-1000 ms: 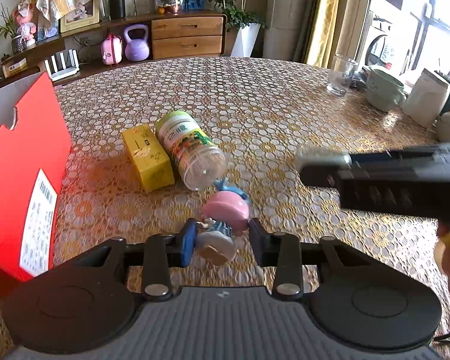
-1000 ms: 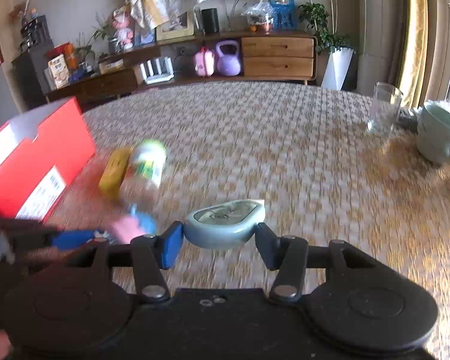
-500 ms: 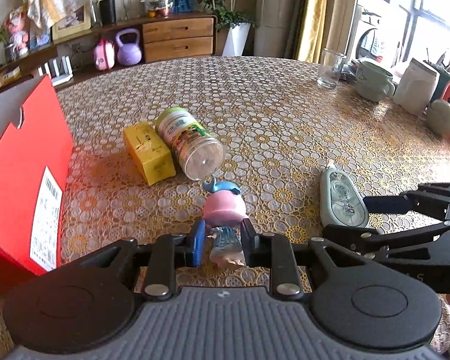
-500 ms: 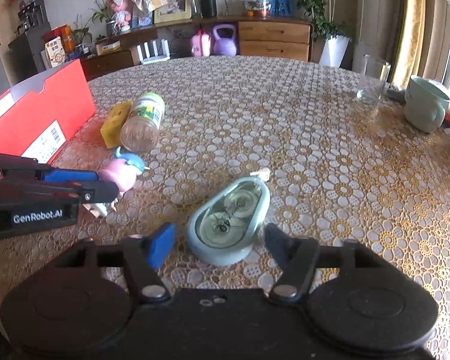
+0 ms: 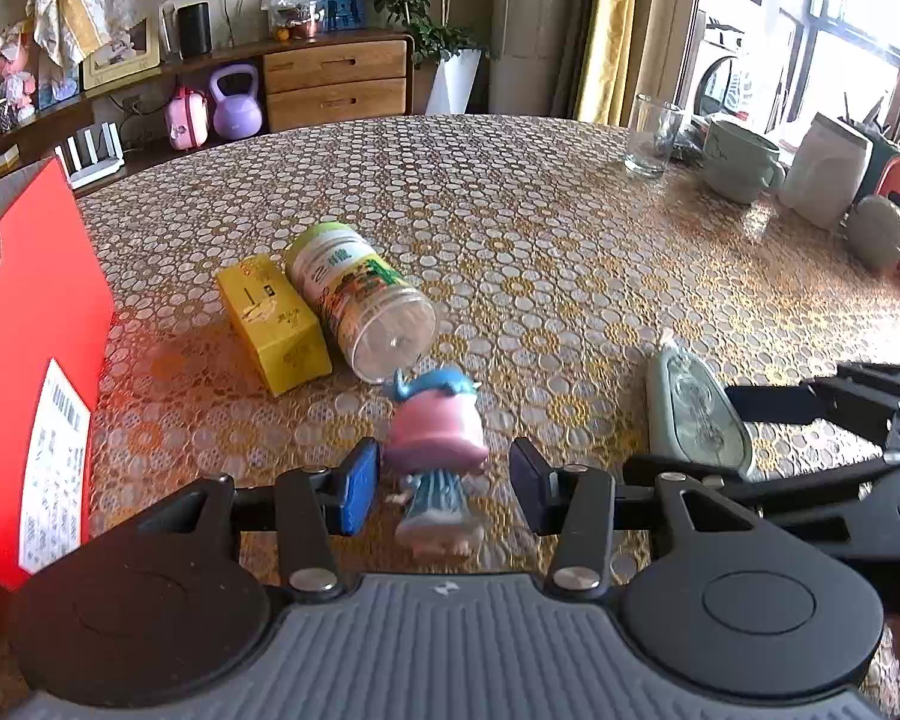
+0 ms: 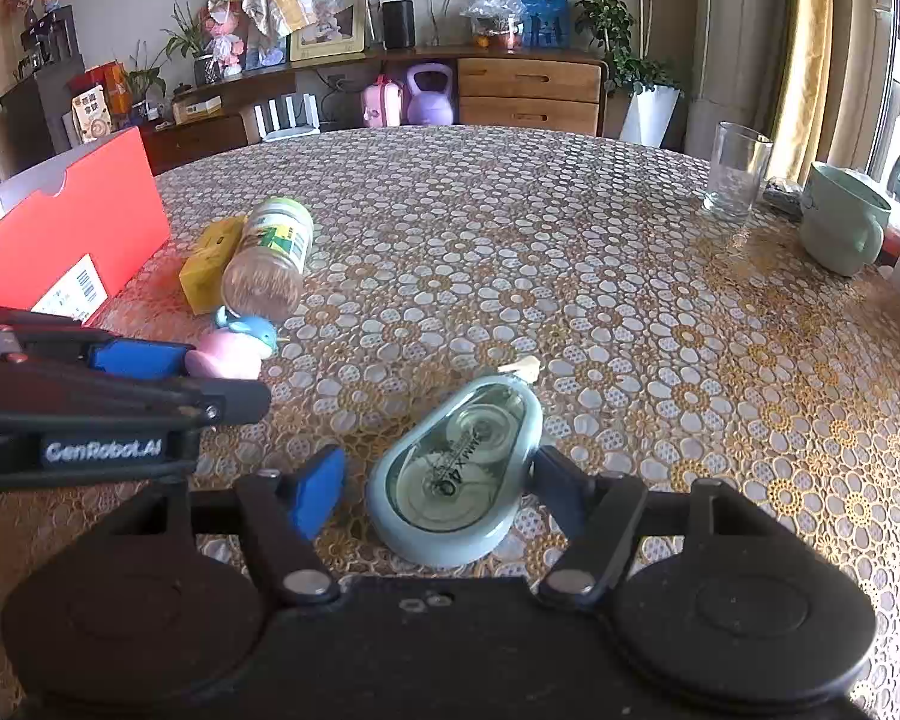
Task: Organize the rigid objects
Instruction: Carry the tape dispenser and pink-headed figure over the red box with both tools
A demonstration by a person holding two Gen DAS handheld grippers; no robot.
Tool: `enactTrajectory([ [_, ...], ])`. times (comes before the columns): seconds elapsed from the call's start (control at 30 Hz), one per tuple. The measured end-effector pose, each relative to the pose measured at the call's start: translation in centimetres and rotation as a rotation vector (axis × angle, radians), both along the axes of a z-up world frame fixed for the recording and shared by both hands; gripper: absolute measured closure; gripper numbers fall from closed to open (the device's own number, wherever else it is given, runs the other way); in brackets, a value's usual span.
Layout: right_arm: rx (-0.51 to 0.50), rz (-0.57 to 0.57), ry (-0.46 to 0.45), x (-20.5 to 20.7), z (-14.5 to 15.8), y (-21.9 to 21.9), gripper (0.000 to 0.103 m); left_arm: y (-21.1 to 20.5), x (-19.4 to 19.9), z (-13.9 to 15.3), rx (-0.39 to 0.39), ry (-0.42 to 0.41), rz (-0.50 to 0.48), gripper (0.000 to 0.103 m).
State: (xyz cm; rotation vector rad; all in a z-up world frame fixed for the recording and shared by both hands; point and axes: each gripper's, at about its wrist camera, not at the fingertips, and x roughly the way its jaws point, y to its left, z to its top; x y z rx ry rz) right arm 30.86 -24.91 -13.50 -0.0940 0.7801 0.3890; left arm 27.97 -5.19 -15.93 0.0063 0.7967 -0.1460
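A small figurine (image 5: 435, 462) with a pink hat and blue dress lies on the patterned table (image 5: 570, 228). It sits between the pads of my left gripper (image 5: 444, 492), whose jaws are opening, with a gap on both sides of it. A pale green correction-tape dispenser (image 6: 456, 474) lies flat between the fingers of my right gripper (image 6: 435, 489), which is open; its left pad stands clear of the dispenser. The dispenser (image 5: 696, 414) also shows to the right in the left wrist view. Beyond the figurine lie a clear jar (image 5: 360, 300) on its side and a yellow box (image 5: 273, 324).
A red box (image 5: 36, 360) stands open at the left table edge. At the far right are a drinking glass (image 5: 651, 138), a green mug (image 5: 738, 162) and a white container (image 5: 825, 171). A sideboard (image 6: 528, 96) runs behind the table.
My left gripper was shut on the figurine and has now parted from it. My right gripper let go of the tape dispenser, which now rests on the table.
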Motion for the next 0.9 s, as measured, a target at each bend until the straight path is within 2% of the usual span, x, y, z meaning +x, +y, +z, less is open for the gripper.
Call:
enactTrajectory([
  [0.13,-0.004,-0.005,-0.01,-0.1,-0.1,-0.1,0.037,0.0,0.6,-0.3,0.0,0.014,0.007,0.057],
  [0.23,-0.014,-0.016,-0.019,0.0,-0.1,-0.1,0.045,0.1,0.6,-0.3,-0.004,0.013,0.014,0.057],
  [0.3,-0.011,-0.018,-0.019,0.0,-0.1,-0.1,0.045,0.1,0.6,-0.3,0.007,0.014,0.021,0.059],
  [0.4,-0.013,-0.021,-0.017,-0.1,0.1,-0.1,0.045,-0.1,0.8,-0.2,0.045,0.017,0.022,0.068],
  [0.6,0.0,-0.015,-0.031,-1.3,1.6,0.0,0.046,0.6,0.2,0.1,0.022,0.038,0.04,0.068],
  [0.9,-0.008,0.033,-0.093,-5.1,4.9,1.6,0.047,2.7,-3.0,2.3,-0.058,0.057,0.079,0.068],
])
